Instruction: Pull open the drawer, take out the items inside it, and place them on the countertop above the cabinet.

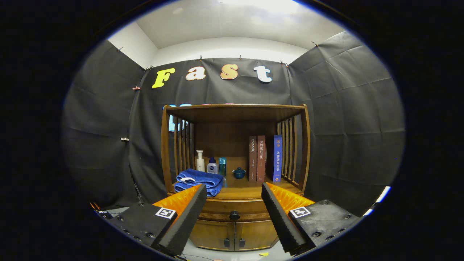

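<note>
the tongs [233, 197] are spread wide and grasp nothing, and between their tips, a little way ahead, sits the shut drawer [232, 209], rigid wood that looks likely to slide stiffly, best taken by its small round dark knob [234, 215].

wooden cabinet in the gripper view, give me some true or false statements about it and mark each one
1. The wooden cabinet's drawer with the round black knob is closed. True.
2. The gripper has its fingers shut on the knob. False: they are spread wide, the knob in the gap between them, untouched.
3. A folded blue towel lies on the countertop. True.
4. Three upright books lie flat on the towel. False: they stand apart from it, near the slatted side.
</note>
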`<state>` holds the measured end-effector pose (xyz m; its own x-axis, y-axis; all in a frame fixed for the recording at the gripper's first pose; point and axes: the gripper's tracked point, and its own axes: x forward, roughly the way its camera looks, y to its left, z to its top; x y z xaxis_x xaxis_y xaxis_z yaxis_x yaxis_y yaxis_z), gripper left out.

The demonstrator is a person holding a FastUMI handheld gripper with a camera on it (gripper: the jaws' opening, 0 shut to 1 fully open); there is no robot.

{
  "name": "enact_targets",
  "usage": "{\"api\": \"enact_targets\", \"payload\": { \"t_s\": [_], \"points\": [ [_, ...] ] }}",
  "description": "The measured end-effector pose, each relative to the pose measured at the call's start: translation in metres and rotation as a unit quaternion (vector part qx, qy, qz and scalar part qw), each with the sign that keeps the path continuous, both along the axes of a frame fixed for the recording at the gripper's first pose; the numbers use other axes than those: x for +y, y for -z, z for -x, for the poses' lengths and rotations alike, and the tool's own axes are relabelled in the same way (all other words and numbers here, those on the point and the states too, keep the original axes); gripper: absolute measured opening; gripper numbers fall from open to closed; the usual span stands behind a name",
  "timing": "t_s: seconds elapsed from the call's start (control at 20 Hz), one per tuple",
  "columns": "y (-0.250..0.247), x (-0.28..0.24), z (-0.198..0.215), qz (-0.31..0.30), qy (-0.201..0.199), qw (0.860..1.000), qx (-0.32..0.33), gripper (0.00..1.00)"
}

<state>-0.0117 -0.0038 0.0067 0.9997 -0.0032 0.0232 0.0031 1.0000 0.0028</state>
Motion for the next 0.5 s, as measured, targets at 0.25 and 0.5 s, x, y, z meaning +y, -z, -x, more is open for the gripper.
{"api": "enact_targets", "payload": {
  "t_s": [0.25,0.5],
  "points": [
    [-0.0031,-0.0039,0.0038,-0.003,0.001,1.000,-0.005,0.98],
    [0.0024,-0.0082,0.0028,-0.009,0.004,1.000,0.001,0.98]
  ]
}}
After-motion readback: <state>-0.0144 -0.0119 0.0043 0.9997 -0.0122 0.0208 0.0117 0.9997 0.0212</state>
